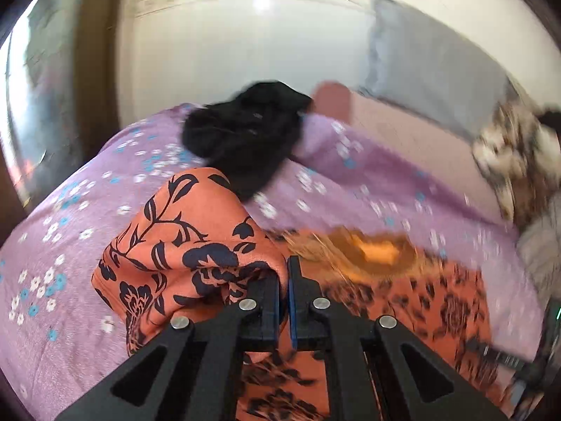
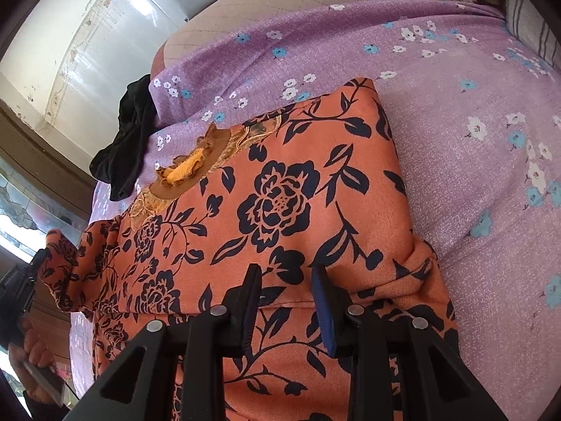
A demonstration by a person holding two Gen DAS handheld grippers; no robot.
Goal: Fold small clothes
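here, left claw (image 1: 284, 280) pinches the orange floral garment (image 2: 280, 193); right claw (image 2: 287, 280) spread above it; no legible writing.

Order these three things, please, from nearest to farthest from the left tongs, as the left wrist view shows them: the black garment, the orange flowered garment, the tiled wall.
1. The orange flowered garment: a fold of it is pinched in the left tongs.
2. The black garment: farther ahead, on the purple bedsheet.
3. The tiled wall: farthest, behind the bed.

Orange garment (image 2: 280, 210), black cloth (image 2: 129, 140) on bed (image 2: 473, 175)
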